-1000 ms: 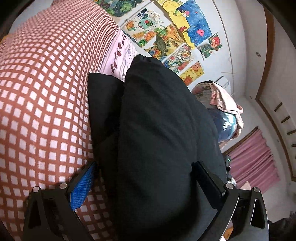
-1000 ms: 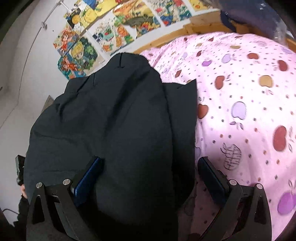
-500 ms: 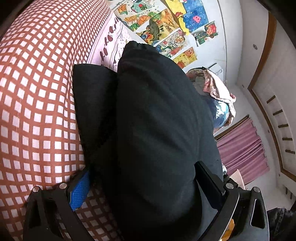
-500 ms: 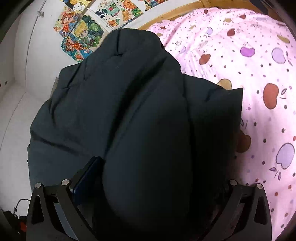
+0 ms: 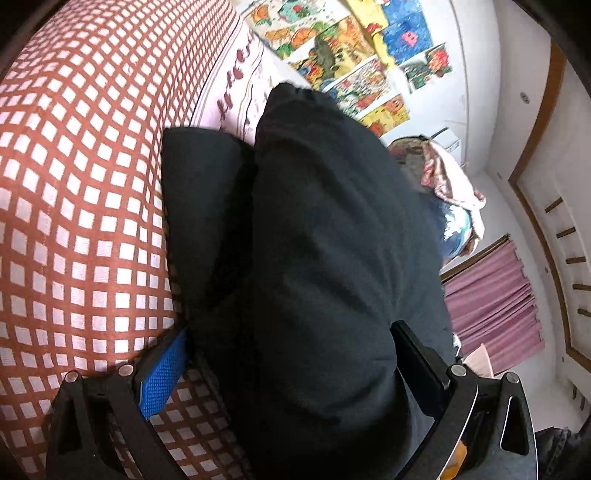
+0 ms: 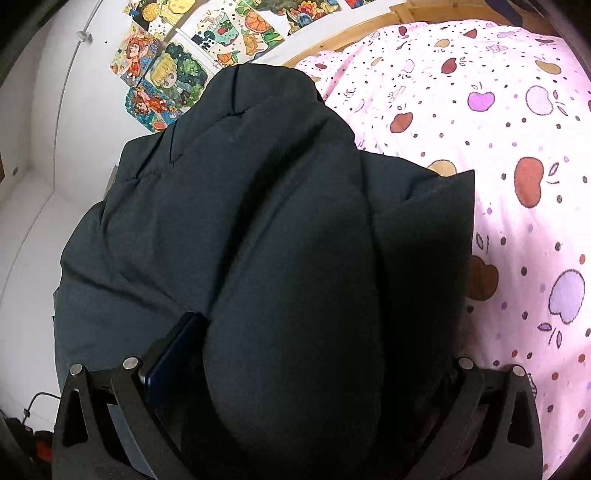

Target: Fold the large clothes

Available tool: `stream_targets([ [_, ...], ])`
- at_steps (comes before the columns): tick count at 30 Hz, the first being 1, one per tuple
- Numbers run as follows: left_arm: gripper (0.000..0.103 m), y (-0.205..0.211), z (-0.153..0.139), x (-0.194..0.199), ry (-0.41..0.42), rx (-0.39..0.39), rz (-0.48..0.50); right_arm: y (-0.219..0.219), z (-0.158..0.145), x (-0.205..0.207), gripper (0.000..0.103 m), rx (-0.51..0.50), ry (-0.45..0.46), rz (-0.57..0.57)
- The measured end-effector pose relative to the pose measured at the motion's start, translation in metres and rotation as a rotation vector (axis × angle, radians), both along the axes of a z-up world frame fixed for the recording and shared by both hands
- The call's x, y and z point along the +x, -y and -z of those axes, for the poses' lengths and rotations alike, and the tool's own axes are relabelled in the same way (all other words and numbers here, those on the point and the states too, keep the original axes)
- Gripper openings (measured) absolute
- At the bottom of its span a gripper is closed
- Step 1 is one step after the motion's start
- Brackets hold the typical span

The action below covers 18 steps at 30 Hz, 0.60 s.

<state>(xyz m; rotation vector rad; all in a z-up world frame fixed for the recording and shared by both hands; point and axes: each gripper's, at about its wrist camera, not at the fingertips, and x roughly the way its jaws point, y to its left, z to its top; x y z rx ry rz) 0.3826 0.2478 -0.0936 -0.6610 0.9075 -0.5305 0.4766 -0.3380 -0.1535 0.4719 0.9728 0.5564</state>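
The dark padded garment (image 5: 325, 258) is lying bunched on the bed, and you are holding a thick fold of it in each gripper.

Left side: the left gripper (image 5: 291, 354) is closing its jaws around a bulky roll of the fabric; the blue pad (image 5: 162, 373) is pressing one flank and the black finger (image 5: 417, 358) is bearing on the other. Compared with half a second ago, the checked red-and-white cover (image 5: 74, 206) is taking up more of the left wrist view and the wall posters (image 5: 354, 55) are sitting lower, so you are tilting this gripper back while the grasp is holding unchanged.

Right side: the right gripper (image 6: 306, 369) is clamping a similar padded roll of the garment (image 6: 258, 221). Its right finger is buried in cloth, so you cannot confirm that contact. Against the earlier view, the roll is filling more of the space between the fingers and a flat corner flap (image 6: 439, 221) is spreading further over the bedding. Judged from this, you are carrying both held edges together to lay one layer over another, and the fold is not yet set down.

Surface and room: the pink apple-print duvet (image 6: 517, 147) is covering the right part of the bed, with a wooden bed frame (image 6: 369, 33) behind it. Cartoon posters (image 6: 162, 77) are lining the white wall. A pink curtain (image 5: 495, 306) and a heap of other laundry (image 5: 447, 184) are showing beyond the garment.
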Motion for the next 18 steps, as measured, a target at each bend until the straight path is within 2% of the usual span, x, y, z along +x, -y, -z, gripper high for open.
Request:
stream_targets([
  [3, 0.103, 0.006, 0.000, 0.000, -0.010, 0.040, 0.016, 0.004, 0.001, -0.002, 0.102, -0.007, 0.002, -0.005],
  [7, 0.103, 0.007, 0.000, 0.000, -0.017, 0.049, 0.013, -0.002, -0.007, -0.003, 0.102, -0.038, 0.003, -0.012],
  [10, 0.103, 0.010, -0.001, 0.000, -0.024, 0.075, 0.002, -0.002, -0.012, -0.003, 0.102, -0.024, -0.005, -0.032],
  [18, 0.103, 0.032, -0.029, 0.001, -0.001, 0.220, -0.058, -0.006, -0.017, -0.005, 0.102, -0.027, -0.012, -0.051],
])
